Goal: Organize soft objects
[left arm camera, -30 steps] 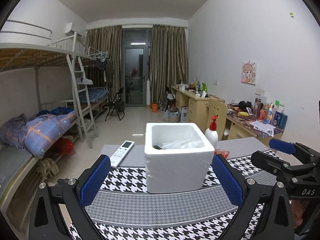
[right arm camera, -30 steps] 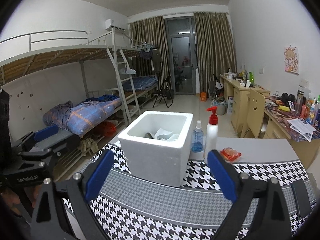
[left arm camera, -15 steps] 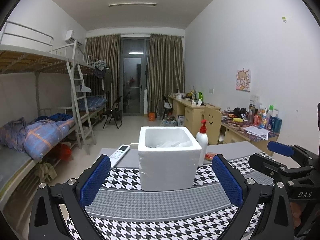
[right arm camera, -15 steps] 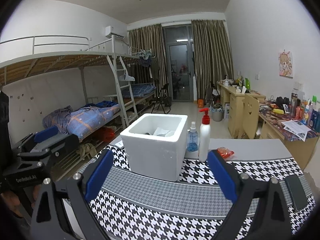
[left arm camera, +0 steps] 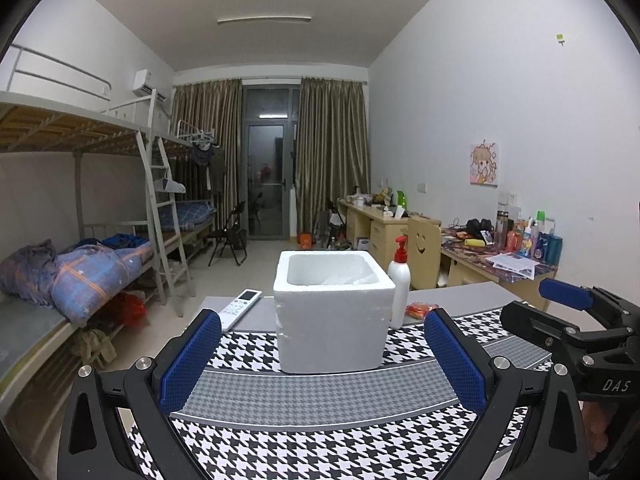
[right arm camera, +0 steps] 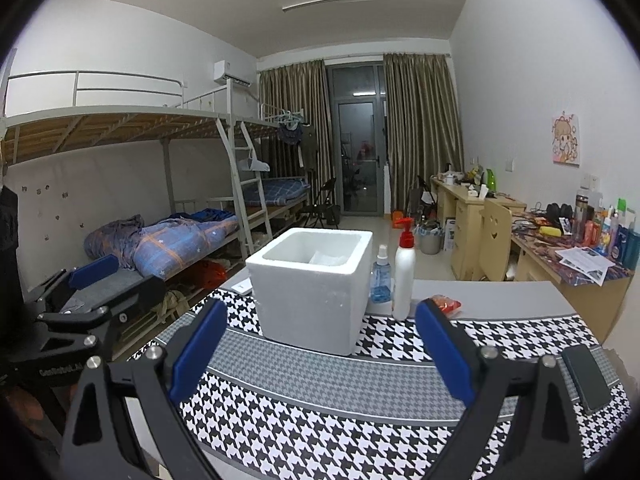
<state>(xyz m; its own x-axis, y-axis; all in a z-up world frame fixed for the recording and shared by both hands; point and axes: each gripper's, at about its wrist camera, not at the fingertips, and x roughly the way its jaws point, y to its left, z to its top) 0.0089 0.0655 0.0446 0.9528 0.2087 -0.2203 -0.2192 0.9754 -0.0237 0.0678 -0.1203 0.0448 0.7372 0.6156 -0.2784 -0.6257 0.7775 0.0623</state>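
Note:
A white foam box [left arm camera: 333, 312] [right arm camera: 312, 286] stands on the houndstooth cloth [left arm camera: 320, 432] [right arm camera: 360, 408] of the table. Pale soft material shows just inside its rim [left arm camera: 340, 279]; the rest of its inside is hidden. My left gripper [left arm camera: 326, 364] is open and empty, well back from the box. My right gripper [right arm camera: 322, 354] is open too, nothing between its blue pads. Each gripper appears at the edge of the other's view: the right one [left arm camera: 568, 320], the left one [right arm camera: 80, 292].
Right of the box stand a white pump bottle [left arm camera: 399, 284] [right arm camera: 403, 270] and a blue spray bottle [right arm camera: 381, 276], with an orange packet [left arm camera: 417, 310] [right arm camera: 447, 303] behind. A remote [left arm camera: 239, 307] lies left, a phone [right arm camera: 586, 376] right. Bunk beds [left arm camera: 80, 272] left, desks [left arm camera: 492, 264] right.
Both grippers have drawn back and risen from the foam box, which now looks smaller and farther away. Both stay open and empty.

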